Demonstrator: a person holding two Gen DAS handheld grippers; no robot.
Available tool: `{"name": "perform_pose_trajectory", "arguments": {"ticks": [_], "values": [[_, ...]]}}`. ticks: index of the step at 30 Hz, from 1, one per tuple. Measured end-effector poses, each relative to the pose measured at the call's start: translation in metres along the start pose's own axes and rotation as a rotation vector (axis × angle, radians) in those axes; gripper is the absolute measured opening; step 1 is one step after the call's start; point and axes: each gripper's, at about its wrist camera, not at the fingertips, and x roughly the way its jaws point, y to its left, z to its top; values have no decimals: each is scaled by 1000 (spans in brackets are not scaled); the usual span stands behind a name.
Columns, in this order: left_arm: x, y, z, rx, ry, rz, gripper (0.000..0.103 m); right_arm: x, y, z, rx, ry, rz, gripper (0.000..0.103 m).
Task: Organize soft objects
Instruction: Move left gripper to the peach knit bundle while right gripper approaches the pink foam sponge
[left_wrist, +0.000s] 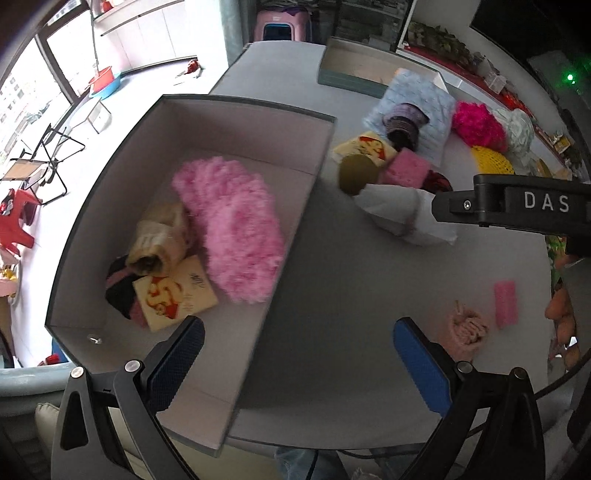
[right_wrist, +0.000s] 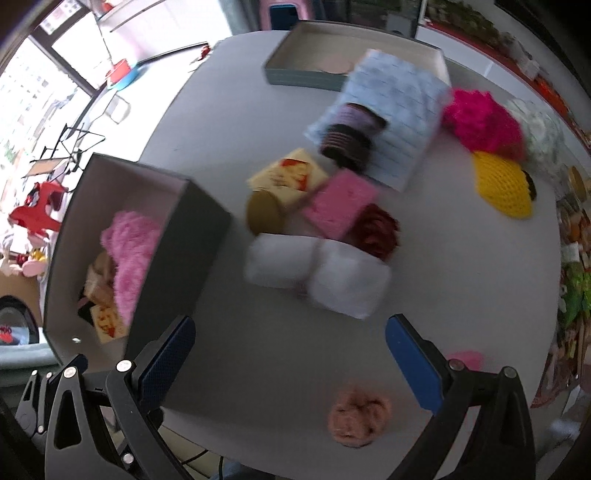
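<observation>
Left tool (left_wrist: 299, 354) wide, holding nothing, above near wall of grey box (left_wrist: 236, 107) at left bench (left_wrist: 332, 295) edge. Inside: pink fluffy item (left_wrist: 229, 229), cream sock roll (left_wrist: 162, 240), tissue pack (left_wrist: 173, 291). Right tool (right_wrist: 291, 354) wide, holding nothing, near white towels (right_wrist: 317, 273) mid-bench.

A grey box (left_wrist: 236, 103) lies left of the claws, holding a fluffy pink bundle (left_wrist: 229, 229), a cream roll (left_wrist: 159, 240) and a yellow packet (left_wrist: 173, 291). Ahead of the right claw lie two white rolls (right_wrist: 317, 273), a pink sponge (right_wrist: 340, 203) and a blue pillow (right_wrist: 391, 118).
</observation>
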Motion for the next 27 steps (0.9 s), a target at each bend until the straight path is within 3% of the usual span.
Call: {"name": "perform_pose_trajectory", "arguments": {"ticks": [7,14,21,27], "values": [[1,-25,7,7,22,8,103,1,-42,-3,54,22,-14,103],[8,-44,-1,11,111,32,103,-10,-88,-14,114,43,-14,103],[34,-69,-12,18,240,24,103,-7,-155,-50,202,134,-37,103],[39,-119,-9,137,234,-38,103,-4,-199,-88,256,199,-45,103]]}}
